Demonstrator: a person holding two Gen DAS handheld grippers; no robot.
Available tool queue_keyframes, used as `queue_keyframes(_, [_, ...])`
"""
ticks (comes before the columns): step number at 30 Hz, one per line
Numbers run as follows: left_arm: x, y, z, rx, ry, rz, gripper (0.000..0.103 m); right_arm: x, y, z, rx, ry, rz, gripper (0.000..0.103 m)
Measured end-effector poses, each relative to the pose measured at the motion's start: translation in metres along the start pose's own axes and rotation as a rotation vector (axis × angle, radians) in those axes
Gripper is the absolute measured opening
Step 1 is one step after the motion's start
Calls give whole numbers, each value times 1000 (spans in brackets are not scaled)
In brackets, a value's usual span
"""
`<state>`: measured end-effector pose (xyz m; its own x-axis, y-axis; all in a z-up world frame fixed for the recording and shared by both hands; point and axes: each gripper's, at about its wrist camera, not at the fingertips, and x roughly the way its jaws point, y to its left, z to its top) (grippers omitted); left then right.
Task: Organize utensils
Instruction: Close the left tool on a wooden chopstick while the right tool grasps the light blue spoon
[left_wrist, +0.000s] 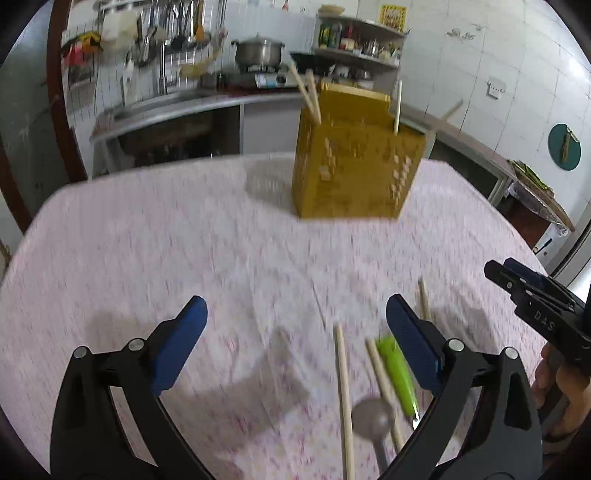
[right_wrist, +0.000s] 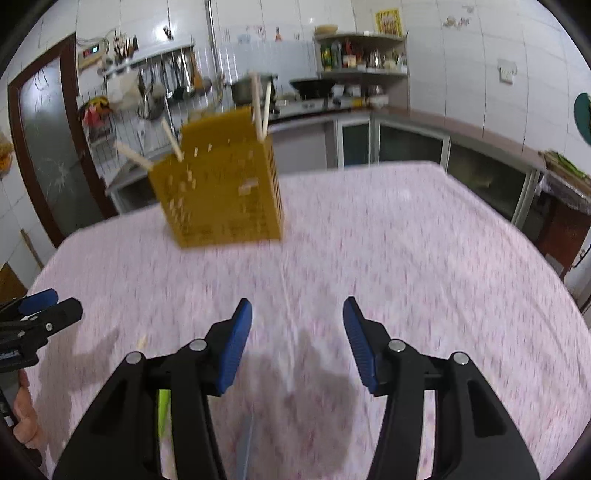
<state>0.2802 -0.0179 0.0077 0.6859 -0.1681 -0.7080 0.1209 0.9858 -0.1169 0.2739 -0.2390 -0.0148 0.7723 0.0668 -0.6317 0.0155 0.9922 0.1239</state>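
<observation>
A yellow perforated utensil holder (left_wrist: 351, 173) (right_wrist: 221, 188) stands at the far side of the table with several chopsticks (left_wrist: 312, 98) sticking out of it. Close below my left gripper (left_wrist: 295, 301) lie loose chopsticks (left_wrist: 343, 387), a green-handled utensil (left_wrist: 397, 373) and a metal spoon (left_wrist: 371, 419). The left jaws stand wide apart with nothing between them. My right gripper (right_wrist: 297, 302) is open over bare cloth, also with nothing between its pads. The green handle (right_wrist: 163, 410) and a grey utensil (right_wrist: 245, 443) show under it, partly hidden.
A pink patterned cloth covers the table (left_wrist: 166, 240). Behind the table runs a kitchen counter (left_wrist: 207, 105) with a pot on a stove (left_wrist: 258, 51) and a corner shelf (right_wrist: 364, 55). A person's hand (left_wrist: 554, 380) holds the right gripper.
</observation>
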Motion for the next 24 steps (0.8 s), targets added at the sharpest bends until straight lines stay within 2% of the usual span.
queue_keyframes(9, [17,-2,-43,-24,132,-2,94,-9,8,-55,-37,115,-38,51])
queue_keyframes(14, [25,-7,-54,2,167,39,94,-8,17,-66,-59,146,-36,51])
queue_keyframes(19, [30,-13,-52,38,174,36,93,-5,20,-69,-65,160,-29,51])
queue_keyframes(24, [43,-16,-50,66,196,61,79,-1,25,-71,-82,180,-33,51])
